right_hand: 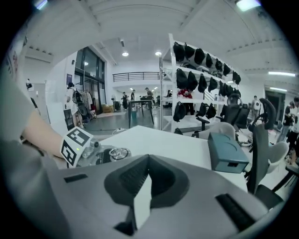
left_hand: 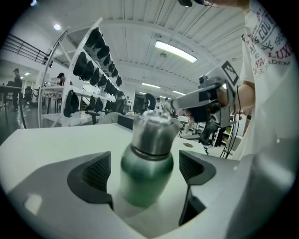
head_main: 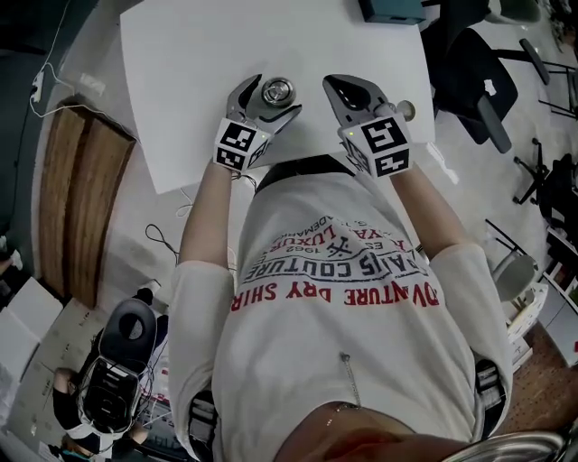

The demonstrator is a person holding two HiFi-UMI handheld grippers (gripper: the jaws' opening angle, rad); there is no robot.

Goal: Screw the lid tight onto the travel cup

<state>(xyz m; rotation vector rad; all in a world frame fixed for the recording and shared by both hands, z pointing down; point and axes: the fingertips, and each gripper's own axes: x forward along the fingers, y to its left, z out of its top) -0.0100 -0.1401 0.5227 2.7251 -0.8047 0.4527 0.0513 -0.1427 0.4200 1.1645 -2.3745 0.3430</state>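
Observation:
The green travel cup (head_main: pixel 277 90) with its steel lid stands upright on the white table (head_main: pixel 199 54), near the front edge. My left gripper (head_main: pixel 271 101) is open around it. In the left gripper view the cup's green body (left_hand: pixel 147 163) and the lid (left_hand: pixel 154 128) stand between the two pads, with a gap on each side. My right gripper (head_main: pixel 332 83) is shut with nothing in it, just right of the cup and apart from it. Its jaws (right_hand: pixel 148 161) meet in the right gripper view, where the lid (right_hand: pixel 118 152) shows at the left.
A teal box (head_main: pixel 390 9) sits at the table's far right, also in the right gripper view (right_hand: pixel 227 151). A small round object (head_main: pixel 408 109) lies by the right edge. Office chairs (head_main: pixel 479 72) stand right of the table and a wooden bench (head_main: pixel 81 198) stands left.

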